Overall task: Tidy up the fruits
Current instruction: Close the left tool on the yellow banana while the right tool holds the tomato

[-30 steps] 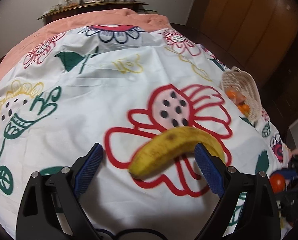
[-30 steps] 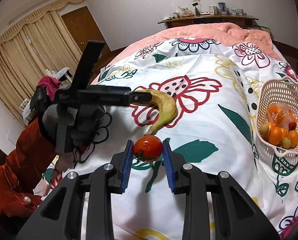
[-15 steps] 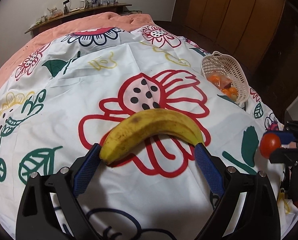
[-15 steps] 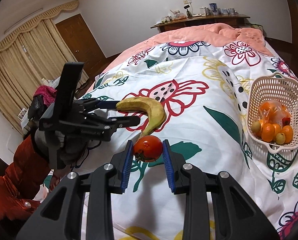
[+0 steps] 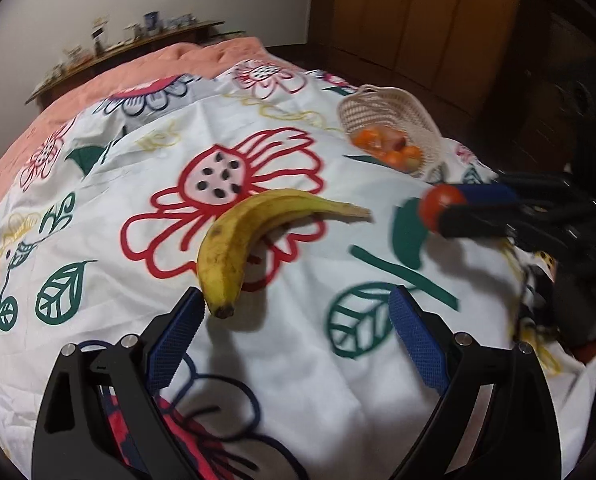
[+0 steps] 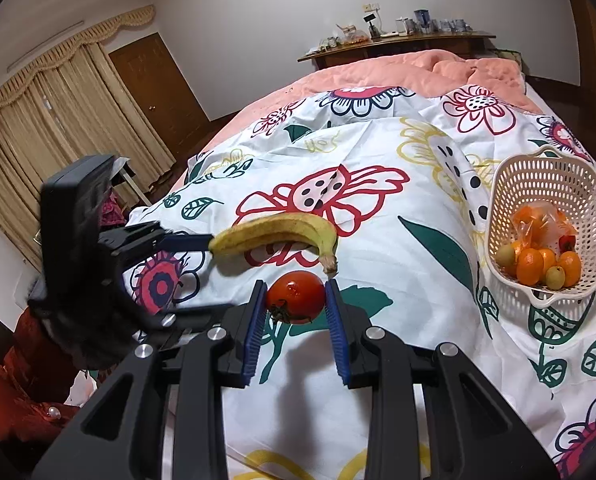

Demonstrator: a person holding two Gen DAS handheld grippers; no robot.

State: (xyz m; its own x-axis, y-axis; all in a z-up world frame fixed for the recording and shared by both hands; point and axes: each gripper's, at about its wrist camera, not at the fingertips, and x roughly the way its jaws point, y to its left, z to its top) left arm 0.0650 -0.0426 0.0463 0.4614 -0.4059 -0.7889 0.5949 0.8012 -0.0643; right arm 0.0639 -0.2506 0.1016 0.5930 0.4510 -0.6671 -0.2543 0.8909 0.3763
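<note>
Two handheld grippers, both black plastic frames with triangular cut-outs and round silver screw heads at the joints. Each finger carries a blue, finely textured pad. The left gripper [image 5: 293,334] and right gripper [image 6: 295,312] look alike. The person wears a dark glove and a red sleeve [image 6: 37,364].

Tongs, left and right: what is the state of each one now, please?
Left tongs: open, holding nothing; the banana lies beside one pad.
Right tongs: closed on the tomato.
</note>
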